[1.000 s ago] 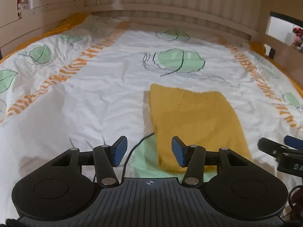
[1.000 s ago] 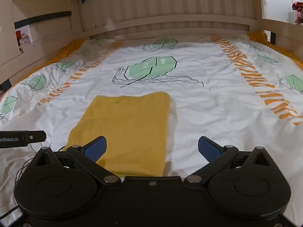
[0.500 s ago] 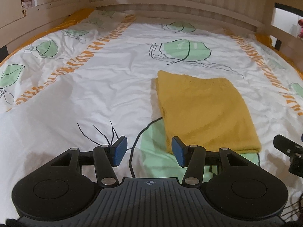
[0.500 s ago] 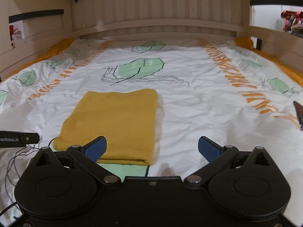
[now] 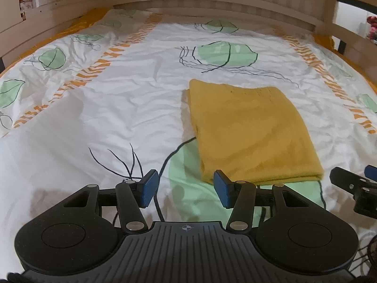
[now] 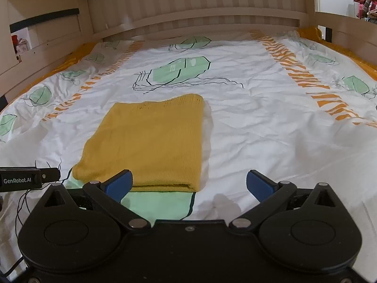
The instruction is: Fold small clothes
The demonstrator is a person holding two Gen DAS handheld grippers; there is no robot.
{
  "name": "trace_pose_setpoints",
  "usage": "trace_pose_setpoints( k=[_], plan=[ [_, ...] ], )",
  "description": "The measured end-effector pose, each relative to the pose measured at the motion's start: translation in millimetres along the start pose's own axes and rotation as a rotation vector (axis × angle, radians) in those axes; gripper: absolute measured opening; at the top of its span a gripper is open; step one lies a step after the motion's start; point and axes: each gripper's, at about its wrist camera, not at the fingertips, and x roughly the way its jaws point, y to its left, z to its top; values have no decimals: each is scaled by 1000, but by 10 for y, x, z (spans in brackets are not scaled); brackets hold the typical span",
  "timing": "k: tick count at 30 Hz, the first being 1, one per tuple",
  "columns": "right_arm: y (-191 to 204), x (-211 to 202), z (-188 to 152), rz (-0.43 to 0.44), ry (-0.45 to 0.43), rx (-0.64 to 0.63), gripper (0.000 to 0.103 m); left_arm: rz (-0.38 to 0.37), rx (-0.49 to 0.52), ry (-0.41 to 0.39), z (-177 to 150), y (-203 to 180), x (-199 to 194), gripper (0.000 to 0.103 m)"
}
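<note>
- We see a leaf-print bedsheet [image 6: 247, 122] under a folded yellow knit [image 6: 150, 141] (lying flat).
- Our left gripper [image 5: 186, 189] is spread, holding nothing.
- Our right gripper [image 6: 188, 185] gapes wider, also holding nothing.

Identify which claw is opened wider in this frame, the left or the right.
The right claw: its blue pads stand far apart, spanning beyond the folded yellow garment's near corner. The left claw is open too, but noticeably narrower.

Open bed, one flat obstacle

The bed [image 6: 259, 122] lies bare around the folded cloth [image 6: 150, 141], with wide passage left, right and beyond it. Wooden rails [image 6: 200, 16] wall the far end and both sides. The left hand-held gripper [image 5: 186, 186] and right hand-held gripper [image 6: 188, 184] hang apart at the near edge, jaws spread.
</note>
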Motion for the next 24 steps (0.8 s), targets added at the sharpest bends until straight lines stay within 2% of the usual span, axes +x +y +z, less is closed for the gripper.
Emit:
trace_pose_setpoints(
  k=[24],
  plan=[
    [-23,51,-5,16,32,13,102,-16,3,27,-31,-39,34,50]
  ],
)
